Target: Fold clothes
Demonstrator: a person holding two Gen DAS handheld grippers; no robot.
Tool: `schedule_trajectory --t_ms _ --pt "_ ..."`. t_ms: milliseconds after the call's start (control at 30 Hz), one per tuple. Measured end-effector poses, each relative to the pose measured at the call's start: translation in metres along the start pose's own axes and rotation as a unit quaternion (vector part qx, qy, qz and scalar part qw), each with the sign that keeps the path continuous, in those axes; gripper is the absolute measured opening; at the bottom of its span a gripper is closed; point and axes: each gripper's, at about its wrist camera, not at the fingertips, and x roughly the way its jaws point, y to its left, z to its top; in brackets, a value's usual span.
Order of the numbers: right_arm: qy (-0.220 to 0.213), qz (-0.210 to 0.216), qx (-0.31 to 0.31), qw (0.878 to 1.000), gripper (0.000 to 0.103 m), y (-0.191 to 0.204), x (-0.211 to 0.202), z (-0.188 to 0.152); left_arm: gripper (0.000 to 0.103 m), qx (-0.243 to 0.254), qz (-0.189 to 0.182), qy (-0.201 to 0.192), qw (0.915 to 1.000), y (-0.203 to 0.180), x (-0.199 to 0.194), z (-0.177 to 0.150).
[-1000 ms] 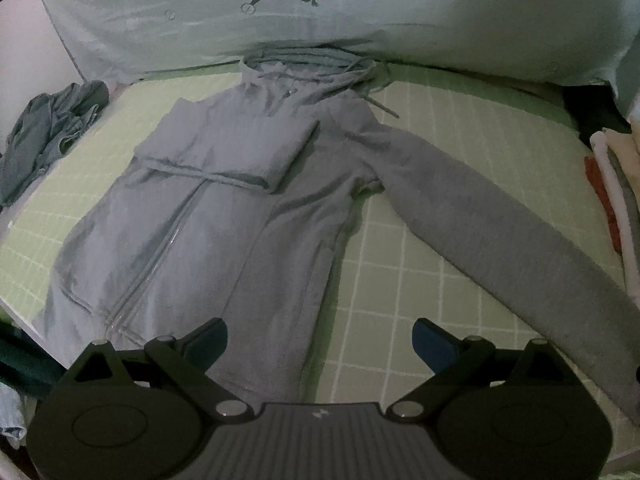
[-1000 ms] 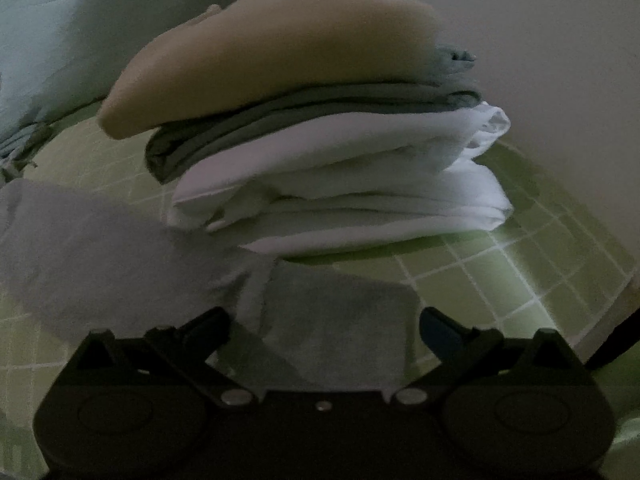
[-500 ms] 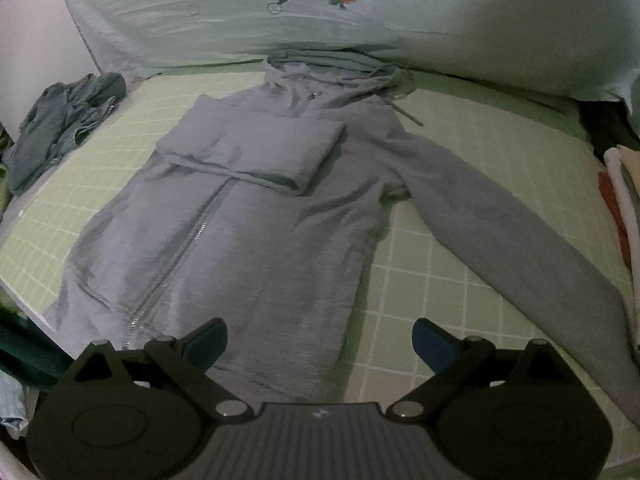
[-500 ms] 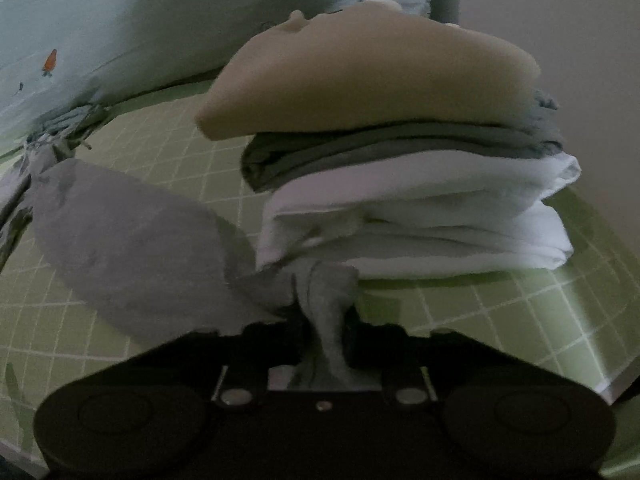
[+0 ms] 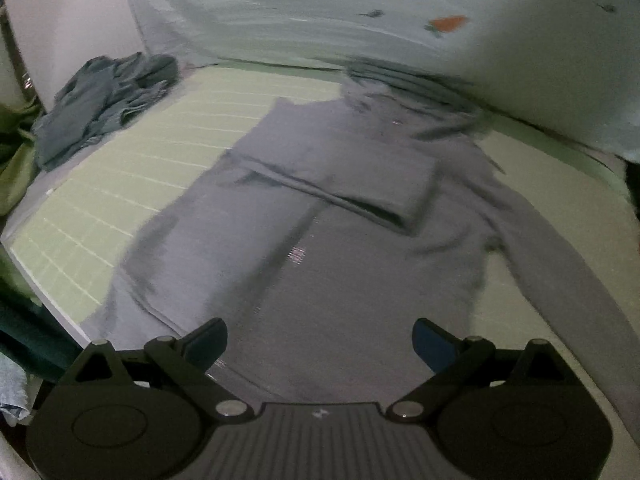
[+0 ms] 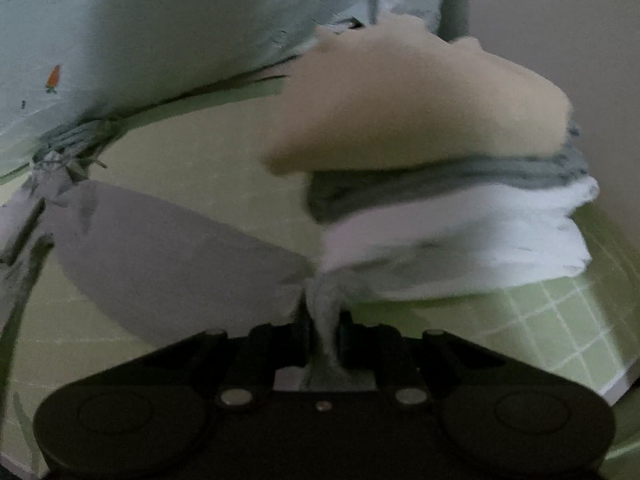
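A grey zip-up hoodie (image 5: 320, 248) lies flat on the green checked bed sheet (image 5: 132, 184), hood towards the bedding at the back. One sleeve is folded across its chest (image 5: 340, 176); the other sleeve (image 5: 560, 280) stretches out to the right. My left gripper (image 5: 319, 342) hovers open above the hoodie's hem, nothing between its fingers. My right gripper (image 6: 322, 320) is shut on the cuff of the outstretched sleeve (image 6: 168, 248), lifted just above the sheet in front of the clothes stack.
A stack of folded clothes (image 6: 440, 200), beige on top with grey and white below, stands close behind the right gripper. A crumpled blue-grey garment (image 5: 104, 100) lies at the bed's back left. Pale carrot-print bedding (image 5: 400, 32) lines the far side. The bed edge (image 5: 48, 276) runs along the left.
My right gripper closed on the sleeve cuff and lifted it, swinging left. My left gripper moved forward and left over the hoodie's hem, still open.
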Motion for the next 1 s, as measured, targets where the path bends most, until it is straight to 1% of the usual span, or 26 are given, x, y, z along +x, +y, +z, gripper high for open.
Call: schedule_trajectory --t_ms 67,167,233,300,400,500,600,700,767,800,867,900,933,967,1000 --pt "-0.006 0.007 -0.001 1.0 0.012 0.025 0.001 0.004 0.099 -0.008 0.0 0.002 1.0 0.026 0.013 0.012" --pt "-0.015 0.006 -0.011 1.0 0.012 0.073 0.001 0.01 0.099 -0.005 -0.012 0.006 0.9999 0.063 0.037 0.032" --pt "-0.021 0.004 -0.01 1.0 0.012 0.111 0.003 0.014 0.099 -0.003 -0.02 0.01 0.9997 0.09 0.054 0.049" --pt "-0.021 0.006 0.006 1.0 0.012 0.146 0.003 0.018 0.099 -0.005 -0.026 0.014 0.9996 0.117 0.069 0.066" --pt "-0.028 0.015 0.025 0.999 0.012 0.205 0.002 0.02 0.099 0.001 -0.037 0.028 0.9989 0.163 0.098 0.092" --pt "-0.031 0.035 0.033 0.998 0.012 0.269 0.009 0.021 0.099 0.015 -0.037 0.036 0.9985 0.199 0.119 0.116" --pt "-0.034 0.075 0.053 0.995 0.012 0.328 0.009 0.023 0.099 0.036 -0.047 0.031 0.9978 0.216 0.126 0.132" --pt "-0.029 0.107 0.05 0.993 0.012 0.361 0.01 0.025 0.099 0.051 -0.056 0.033 0.9966 0.224 0.133 0.142" --pt "-0.025 0.126 0.047 0.991 0.013 0.381 0.011 0.027 0.099 0.052 -0.062 0.038 0.996 0.227 0.137 0.144" --pt "-0.022 0.136 0.045 0.989 0.014 0.391 0.011 0.028 0.099 0.053 -0.064 0.041 0.9957 0.227 0.139 0.145" --pt "-0.018 0.156 0.041 0.987 0.027 0.411 0.012 0.03 0.099 0.054 -0.066 0.047 0.9953 0.228 0.143 0.145" --pt "-0.016 0.166 0.04 0.985 0.04 0.42 0.013 0.031 0.099 0.054 -0.067 0.05 0.995 0.227 0.145 0.146" --pt "-0.014 0.175 0.038 0.984 0.046 0.43 0.013 0.032 0.099 0.052 -0.069 0.051 0.9949 0.224 0.145 0.145" --pt "-0.012 0.185 0.036 0.982 0.049 0.44 0.013 0.033 0.099 0.05 -0.071 0.051 0.9949 0.222 0.145 0.145" --pt "-0.009 0.182 0.038 0.982 0.056 0.439 0.014 0.033 0.099 0.049 -0.073 0.052 0.9948 0.219 0.145 0.145"
